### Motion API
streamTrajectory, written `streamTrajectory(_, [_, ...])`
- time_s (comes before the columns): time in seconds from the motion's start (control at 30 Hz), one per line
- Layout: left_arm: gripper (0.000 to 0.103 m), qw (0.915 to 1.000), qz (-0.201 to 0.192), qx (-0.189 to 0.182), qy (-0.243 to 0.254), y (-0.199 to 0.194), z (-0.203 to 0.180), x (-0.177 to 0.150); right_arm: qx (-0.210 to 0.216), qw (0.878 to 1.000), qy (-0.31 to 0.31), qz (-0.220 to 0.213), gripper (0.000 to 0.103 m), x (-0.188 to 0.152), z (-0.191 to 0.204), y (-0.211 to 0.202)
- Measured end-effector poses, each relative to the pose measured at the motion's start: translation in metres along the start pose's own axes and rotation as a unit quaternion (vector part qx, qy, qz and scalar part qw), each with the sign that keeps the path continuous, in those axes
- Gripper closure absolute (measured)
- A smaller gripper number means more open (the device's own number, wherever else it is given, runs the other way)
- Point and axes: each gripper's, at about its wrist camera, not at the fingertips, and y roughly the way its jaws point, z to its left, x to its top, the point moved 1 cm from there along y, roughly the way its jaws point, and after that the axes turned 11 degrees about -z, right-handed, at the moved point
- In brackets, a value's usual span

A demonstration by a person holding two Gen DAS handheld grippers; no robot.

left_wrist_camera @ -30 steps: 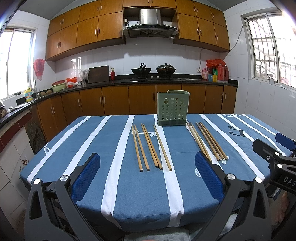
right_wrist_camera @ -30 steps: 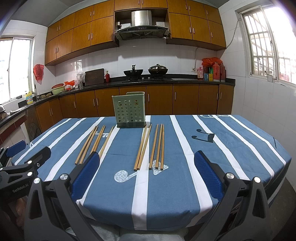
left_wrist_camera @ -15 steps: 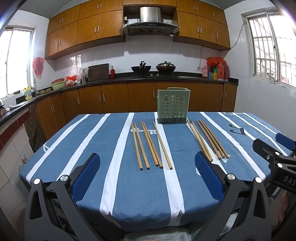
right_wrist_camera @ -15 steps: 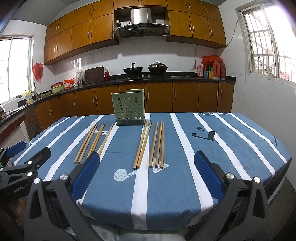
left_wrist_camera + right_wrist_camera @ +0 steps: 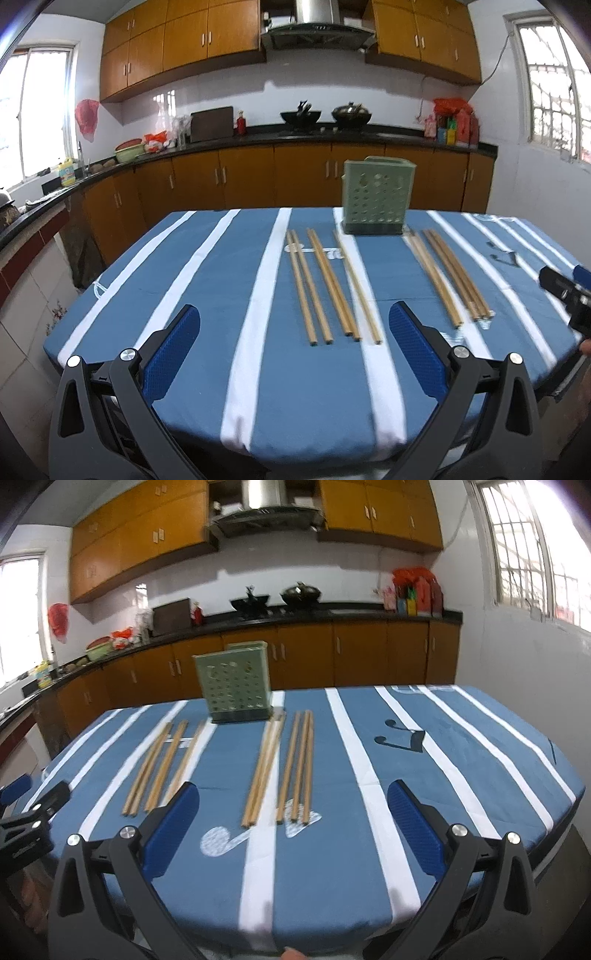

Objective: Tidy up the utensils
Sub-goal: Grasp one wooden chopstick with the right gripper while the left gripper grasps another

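The left gripper (image 5: 293,349) has its jaws spread wide, and nothing is between the blue ribbed pads (image 5: 171,356). It hangs over the near edge of the table covered with a blue cloth with white stripes (image 5: 207,280). Just beyond the jaws, and a little toward the right pad, lies the left group of five long wooden chopsticks (image 5: 330,286). They lie flat on the cloth and their near ends reach almost to the line between the two pads. Farther to the right of the jaws lies the second group of wooden chopsticks (image 5: 448,275), also flat, near the right gripper, which enters this view at the right border.

The right gripper (image 5: 293,829) is also spread wide and holds nothing; its blue pads (image 5: 415,829) stand far apart. The second group of chopsticks (image 5: 282,770) lies just beyond these jaws, between them but closer to the left pad. The near ends rest beside white music-note prints (image 5: 225,840) on the cloth. The left group (image 5: 162,766) lies beyond the left pad.

Behind both groups, at the far side of the table, stands the pale green plastic utensil holder with round holes (image 5: 376,201), upright, and the far ends of some chopsticks come close to its base. Behind the table are brown kitchen cabinets (image 5: 258,177).
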Motion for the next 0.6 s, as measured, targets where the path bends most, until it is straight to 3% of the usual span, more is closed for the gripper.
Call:
streamTrajectory(0.13, [0.002, 0.9992, 0.04, 0.003, 0.003, 0.028, 0.009, 0.002, -0.019, 0.998, 0.012, 0.057, 0.006, 0.004, -0.011, 0.047])
streamTrajectory(0.3, [0.002, 0.9964, 0.082, 0.014, -0.013, 0.065, 0.024, 0.003, -0.032, 0.992, 0.031, 0.115, 0.044, 0.002, -0.022, 0.104])
streamTrajectory(0.37, [0.008, 0.9952, 0.095, 0.015, -0.021, 0.079, 0.03, 0.003, -0.026, 0.989, 0.045, 0.135, 0.054, -0.001, -0.025, 0.122])
streamTrajectory(0.47, [0.025, 0.9925, 0.12, 0.007, -0.023, 0.098, 0.032, 0.001, -0.012, 0.984, 0.062, 0.168, 0.067, -0.007, -0.026, 0.15])
streamTrajectory(0.6, [0.035, 0.9891, 0.144, -0.011, -0.03, 0.116, 0.033, -0.003, -0.007, 0.98, 0.05, 0.191, 0.069, -0.014, -0.018, 0.172])
